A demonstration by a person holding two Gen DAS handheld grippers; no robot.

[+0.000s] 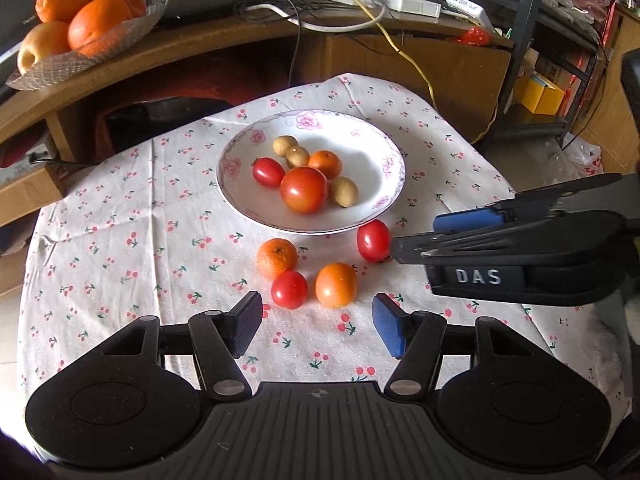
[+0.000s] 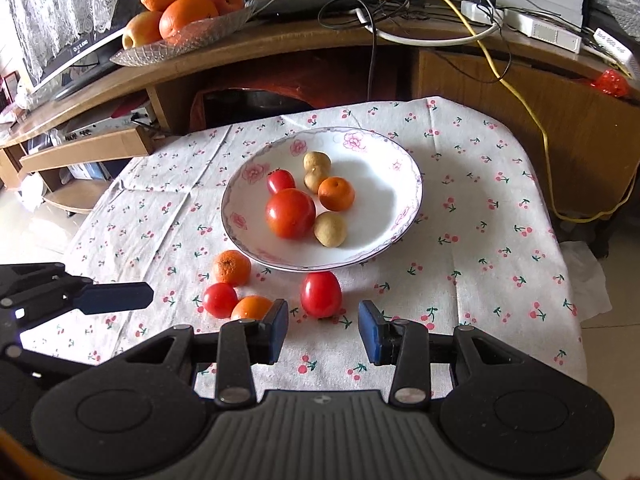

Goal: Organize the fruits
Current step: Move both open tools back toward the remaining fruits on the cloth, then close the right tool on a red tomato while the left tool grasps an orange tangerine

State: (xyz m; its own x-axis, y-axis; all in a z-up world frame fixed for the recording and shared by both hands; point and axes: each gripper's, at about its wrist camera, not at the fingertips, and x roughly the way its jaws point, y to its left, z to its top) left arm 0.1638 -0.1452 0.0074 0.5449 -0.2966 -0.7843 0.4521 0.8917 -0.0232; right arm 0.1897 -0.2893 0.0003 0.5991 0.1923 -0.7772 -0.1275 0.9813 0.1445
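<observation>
Both grippers hover low over the near part of the tabletop, each with its jaws wide apart and nothing between them. Left gripper (image 1: pixel 317 322) faces a cluster of three loose fruits on the cloth (image 1: pixel 120 240): a small red tomato (image 1: pixel 289 289) touching an orange tomato (image 1: pixel 336 284), with a mandarin (image 1: pixel 277 257) just behind them. Right gripper (image 2: pixel 323 330) sits just in front of a fourth loose fruit, an oblong red tomato (image 2: pixel 321 294), which lies close to the near rim of the plate (image 2: pixel 384 216). The plate stands near the middle of the tabletop and holds a large tomato (image 2: pixel 290 213), a small tomato (image 2: pixel 281 182), a mandarin and three brown longans (image 2: pixel 330 229). A glass dish of oranges (image 2: pixel 180 46) rests on the wooden desk behind.
</observation>
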